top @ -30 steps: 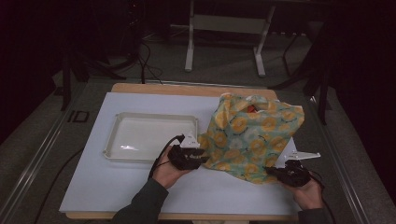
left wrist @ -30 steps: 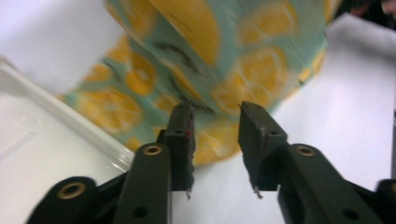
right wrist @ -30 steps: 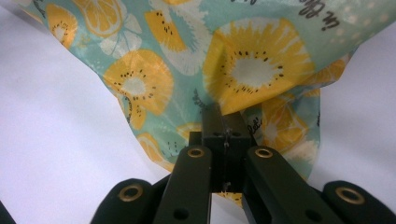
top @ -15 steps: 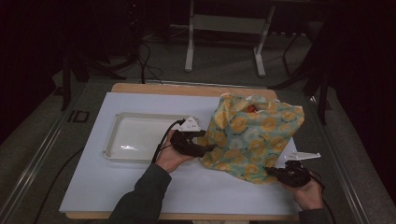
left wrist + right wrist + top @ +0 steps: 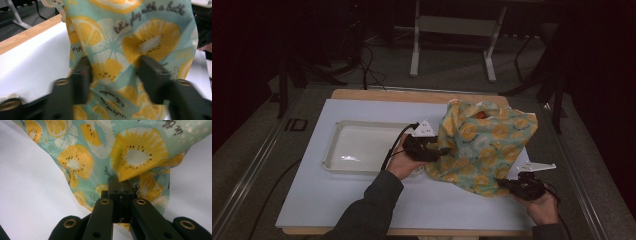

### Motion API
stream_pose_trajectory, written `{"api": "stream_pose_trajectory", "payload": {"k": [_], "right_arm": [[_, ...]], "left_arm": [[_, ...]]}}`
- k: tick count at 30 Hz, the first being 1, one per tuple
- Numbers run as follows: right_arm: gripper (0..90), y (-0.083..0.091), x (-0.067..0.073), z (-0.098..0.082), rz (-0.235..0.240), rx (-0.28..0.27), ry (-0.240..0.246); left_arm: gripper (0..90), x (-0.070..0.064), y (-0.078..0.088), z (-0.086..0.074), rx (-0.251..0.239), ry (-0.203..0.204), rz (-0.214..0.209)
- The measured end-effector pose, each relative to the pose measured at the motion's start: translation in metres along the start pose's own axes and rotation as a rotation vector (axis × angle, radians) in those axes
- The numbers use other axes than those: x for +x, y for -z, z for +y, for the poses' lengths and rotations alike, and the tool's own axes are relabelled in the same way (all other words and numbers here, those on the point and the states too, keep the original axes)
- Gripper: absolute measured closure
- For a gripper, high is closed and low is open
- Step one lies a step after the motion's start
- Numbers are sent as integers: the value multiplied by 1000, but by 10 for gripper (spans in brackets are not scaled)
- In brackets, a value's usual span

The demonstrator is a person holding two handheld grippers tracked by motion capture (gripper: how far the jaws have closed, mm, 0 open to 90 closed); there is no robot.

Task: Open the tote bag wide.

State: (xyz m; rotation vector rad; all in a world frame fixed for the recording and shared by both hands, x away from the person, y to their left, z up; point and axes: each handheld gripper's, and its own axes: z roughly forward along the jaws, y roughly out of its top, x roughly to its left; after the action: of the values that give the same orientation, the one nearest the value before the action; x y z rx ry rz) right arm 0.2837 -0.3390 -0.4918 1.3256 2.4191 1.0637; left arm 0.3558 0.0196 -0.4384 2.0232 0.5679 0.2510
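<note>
A cloth bag [image 5: 487,145] printed with yellow fruit slices on pale green stands slumped on the white table top [image 5: 362,200]. Something red [image 5: 482,118] shows in its open top. My left gripper [image 5: 443,150] is at the bag's left side. In the left gripper view its jaws [image 5: 116,70] straddle a fold of the bag [image 5: 140,42]; they have just been closing and stand apart, blurred. My right gripper [image 5: 502,182] is at the bag's near right corner. In the right gripper view it [image 5: 119,181] is shut on the edge of the cloth [image 5: 135,152].
A shallow white tray [image 5: 329,160] lies left of the bag, close behind the left hand. A wooden strip [image 5: 387,95] runs along the table's far edge. Dark floor and a metal stand [image 5: 452,30] lie beyond.
The left hand has moved away from the person along the bag's left side and slightly higher, to a new spot on the cloth. The right hand and its grip are unchanged.
</note>
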Motion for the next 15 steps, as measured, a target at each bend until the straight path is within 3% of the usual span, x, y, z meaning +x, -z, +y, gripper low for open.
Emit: {"api": "stream_pose_trajectory", "payload": {"k": [2,3,6,10,15], "right_arm": [[900,0,0,0,0,0,-1],[900,0,0,0,1,-2,-2],[900,1,0,0,0,-3,1],[900,2,0,0,-4,-7,0],[900,3,-1,-2,-6,-3,0]], "left_arm": [[702,0,0,0,2,1,-16],[702,0,-1,1,17,1,-17],[886,-3,-2,3,45,-13,-3],[892,-5,-2,1,54,-2,-2],[893,-8,-3,-13,80,6,-15]]}}
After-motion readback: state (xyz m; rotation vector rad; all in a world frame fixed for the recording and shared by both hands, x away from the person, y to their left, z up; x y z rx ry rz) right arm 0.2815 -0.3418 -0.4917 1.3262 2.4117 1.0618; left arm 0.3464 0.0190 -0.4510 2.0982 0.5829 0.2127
